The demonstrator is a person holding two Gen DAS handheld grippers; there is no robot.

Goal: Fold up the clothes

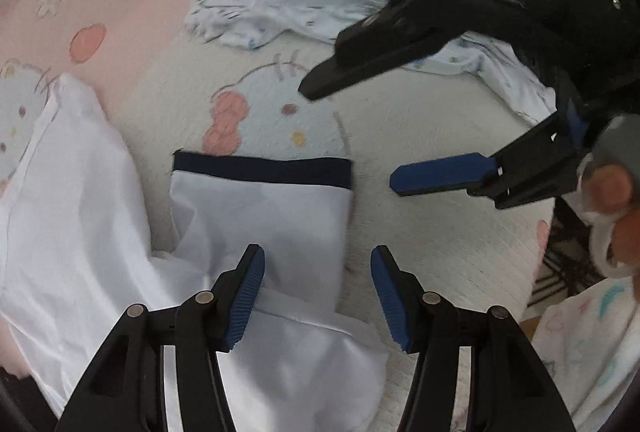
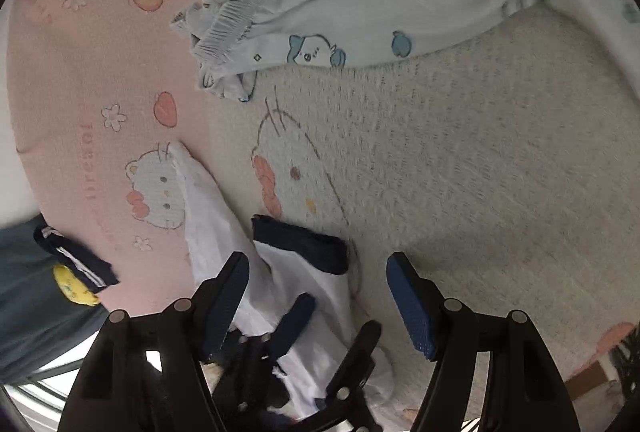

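Both our left gripper [image 1: 318, 296] and right gripper [image 2: 318, 306] hang open and empty over the white shirt [image 1: 256, 216], which lies crumpled on the mat's [image 1: 420, 136] near edge. Closing now, we might pinch only one layer, dragging the sleeve crooked.

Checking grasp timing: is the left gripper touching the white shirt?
Cannot tell. In the left wrist view the open left gripper overlaps the white shirt; neither contact nor gap shows.

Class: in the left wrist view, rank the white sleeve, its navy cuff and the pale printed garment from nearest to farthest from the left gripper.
1. White sleeve, just ahead of the left gripper.
2. Navy cuff, at the sleeve's far end.
3. Printed garment, at the top.
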